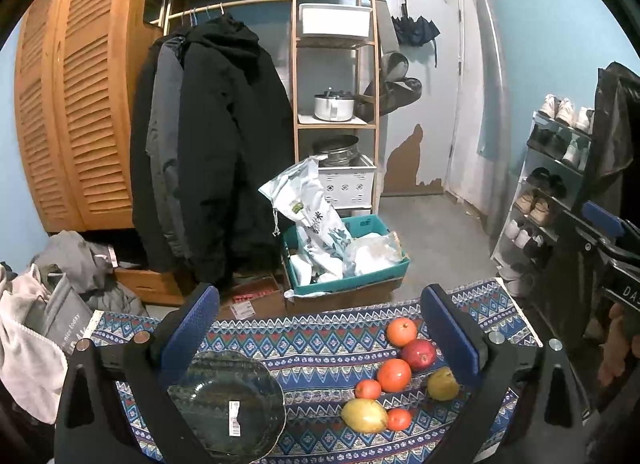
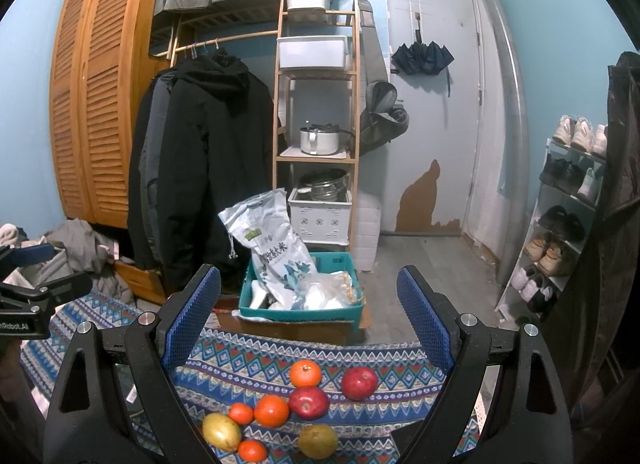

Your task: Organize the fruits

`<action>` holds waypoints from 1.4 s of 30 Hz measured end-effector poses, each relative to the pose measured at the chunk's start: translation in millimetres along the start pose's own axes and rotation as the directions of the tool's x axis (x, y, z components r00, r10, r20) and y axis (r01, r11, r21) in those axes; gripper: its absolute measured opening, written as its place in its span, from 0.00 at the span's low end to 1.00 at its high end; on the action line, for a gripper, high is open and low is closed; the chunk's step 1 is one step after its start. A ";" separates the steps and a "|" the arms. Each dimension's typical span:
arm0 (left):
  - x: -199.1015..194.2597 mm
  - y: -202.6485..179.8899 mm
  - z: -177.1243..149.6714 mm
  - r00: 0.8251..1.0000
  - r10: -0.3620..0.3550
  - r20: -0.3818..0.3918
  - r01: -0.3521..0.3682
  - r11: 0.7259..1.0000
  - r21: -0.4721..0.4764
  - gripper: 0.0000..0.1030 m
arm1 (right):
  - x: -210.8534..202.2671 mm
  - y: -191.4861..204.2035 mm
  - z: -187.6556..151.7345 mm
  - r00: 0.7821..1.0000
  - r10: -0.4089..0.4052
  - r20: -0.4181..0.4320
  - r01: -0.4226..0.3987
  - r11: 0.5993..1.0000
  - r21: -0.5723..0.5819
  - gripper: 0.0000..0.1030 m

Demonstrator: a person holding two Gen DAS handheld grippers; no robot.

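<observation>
At your twelve o'clock a teal crate (image 2: pixel 300 310) holds a printed rice bag (image 2: pixel 272 248), with a bamboo shelf (image 2: pixel 316 104) carrying a white pot (image 2: pixel 318 140) behind it. Black coats (image 2: pixel 204 168) hang at eleven o'clock beside louvred wooden doors (image 2: pixel 92 104), and a shoe rack (image 2: pixel 560 224) stands at three o'clock.

Even, cool indoor light fills both views with soft shadows and no harsh glare. Fisheye curvature bends the edges, corners go black, and detail looks slightly soft.
</observation>
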State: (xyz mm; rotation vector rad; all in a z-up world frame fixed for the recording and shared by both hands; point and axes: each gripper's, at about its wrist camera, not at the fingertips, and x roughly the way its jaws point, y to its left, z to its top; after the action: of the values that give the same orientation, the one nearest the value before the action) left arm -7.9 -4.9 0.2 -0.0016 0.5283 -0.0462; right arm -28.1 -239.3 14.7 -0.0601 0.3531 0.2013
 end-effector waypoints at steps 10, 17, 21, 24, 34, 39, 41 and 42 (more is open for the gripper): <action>-1.0 -1.1 0.3 1.000 -0.005 0.001 0.005 1.000 0.001 0.99 | -0.5 1.0 -0.5 1.000 -0.001 0.001 0.001 1.000 0.001 0.86; -1.7 -1.4 0.5 1.000 -0.006 0.004 0.006 1.000 0.001 0.99 | -0.4 0.2 -0.9 1.000 -0.002 0.002 0.002 1.000 0.001 0.86; -1.6 -1.4 0.6 1.000 -0.007 0.003 0.007 1.000 0.001 0.99 | -0.4 1.0 0.3 1.000 -0.010 0.003 0.010 1.000 -0.003 0.86; -1.7 -2.1 0.1 1.000 -0.007 0.002 0.007 1.000 0.001 0.99 | -1.8 1.3 0.0 1.000 -0.019 0.007 0.019 1.000 -0.003 0.86; -1.8 -1.7 -0.2 1.000 -0.008 0.001 0.008 1.000 0.000 0.99 | -1.9 0.6 -0.2 1.000 -0.008 0.010 0.008 1.000 -0.005 0.86; -2.9 -2.9 -0.2 1.000 -0.013 -0.001 0.013 1.000 0.001 0.99 | -2.4 0.4 -0.7 1.000 -0.001 0.008 0.001 1.000 -0.010 0.86; -2.6 -2.7 -0.3 1.000 -0.011 0.001 0.011 1.000 0.002 0.99 | -2.2 0.5 -0.9 1.000 0.003 0.007 -0.003 1.000 -0.010 0.86; -2.9 -3.2 -0.5 1.000 -0.010 0.001 0.010 1.000 0.003 0.99 | -2.1 0.5 -0.9 1.000 0.005 0.007 -0.005 1.000 -0.010 0.86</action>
State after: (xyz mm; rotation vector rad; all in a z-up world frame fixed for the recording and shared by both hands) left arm -10.8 -8.0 1.3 -0.0016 0.5269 -0.0569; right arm -30.4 -239.3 14.6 -0.0687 0.3457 0.2085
